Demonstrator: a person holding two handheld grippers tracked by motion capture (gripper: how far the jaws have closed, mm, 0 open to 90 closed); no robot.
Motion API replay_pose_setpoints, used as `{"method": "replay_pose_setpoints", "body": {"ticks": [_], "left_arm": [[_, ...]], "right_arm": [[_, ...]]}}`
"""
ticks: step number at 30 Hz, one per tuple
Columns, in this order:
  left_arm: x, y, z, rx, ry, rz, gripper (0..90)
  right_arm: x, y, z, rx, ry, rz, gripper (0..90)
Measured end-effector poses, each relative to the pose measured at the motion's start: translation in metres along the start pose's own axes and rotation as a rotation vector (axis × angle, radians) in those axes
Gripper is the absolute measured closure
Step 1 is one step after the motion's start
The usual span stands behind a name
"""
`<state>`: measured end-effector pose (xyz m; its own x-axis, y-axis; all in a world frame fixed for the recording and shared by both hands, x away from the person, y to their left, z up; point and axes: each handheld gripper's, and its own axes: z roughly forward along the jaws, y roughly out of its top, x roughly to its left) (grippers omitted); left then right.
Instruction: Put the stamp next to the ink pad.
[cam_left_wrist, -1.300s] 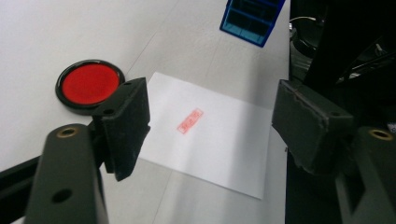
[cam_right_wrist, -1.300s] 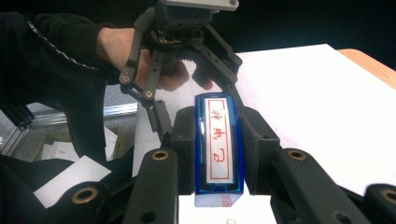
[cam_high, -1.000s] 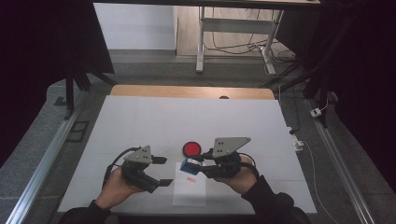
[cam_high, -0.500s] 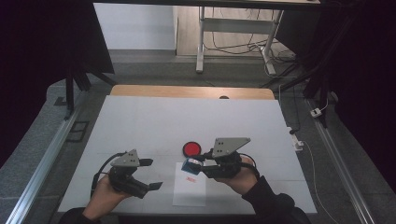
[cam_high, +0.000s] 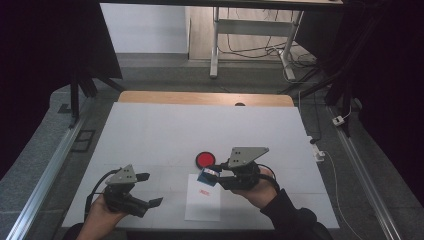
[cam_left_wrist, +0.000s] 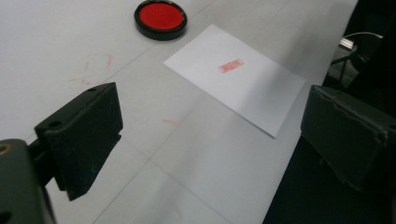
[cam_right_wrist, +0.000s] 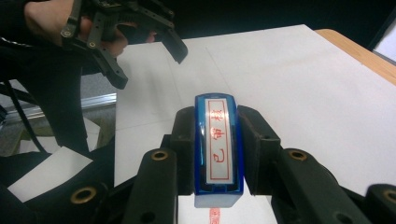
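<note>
— What are you holding, and in which hand?

— Your right gripper (cam_high: 216, 176) is clenched on one stamp (cam_right_wrist: 218, 144), a narrow blue plastic block with a glossy white label printed in red characters. The matte black pads press its two long sides. It sits just above the far end of the sheet of paper (cam_high: 202, 202).

— Which way does it run?

— In the right gripper view its long axis runs straight along the jaws, away from your hand; from the high view that points it left across the table (cam_high: 150, 130).

— And your other hand?

— Your left gripper (cam_high: 150, 190) is released; its jaws have just been opening, and nothing lies between them. It is near the front edge, well left of the paper.

— What else is there?

— One flat rectangular white sheet bearing one small red imprint (cam_left_wrist: 231, 66), and one round ink pad (cam_high: 204, 160), red in a black rim, just beyond the sheet's far edge. The table is smooth, white and faintly smudged red.
</note>
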<state>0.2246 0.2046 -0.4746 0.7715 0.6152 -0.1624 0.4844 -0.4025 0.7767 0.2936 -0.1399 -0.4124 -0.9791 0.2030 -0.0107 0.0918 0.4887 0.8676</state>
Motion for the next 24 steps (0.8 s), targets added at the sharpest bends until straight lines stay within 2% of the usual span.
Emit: {"method": "replay_pose_setpoints", "body": {"ticks": [16, 24], "left_arm": [[0.006, -0.016, -0.014, 0.030, 0.082, -0.068, 1.1], [0.004, -0.023, -0.020, 0.058, 0.134, -0.061, 0.0]], "right_arm": [[-0.010, -0.011, -0.009, 0.029, -0.073, 0.033, 69.6], [-0.015, -0.017, -0.015, 0.043, -0.119, 0.062, 69.6]]}}
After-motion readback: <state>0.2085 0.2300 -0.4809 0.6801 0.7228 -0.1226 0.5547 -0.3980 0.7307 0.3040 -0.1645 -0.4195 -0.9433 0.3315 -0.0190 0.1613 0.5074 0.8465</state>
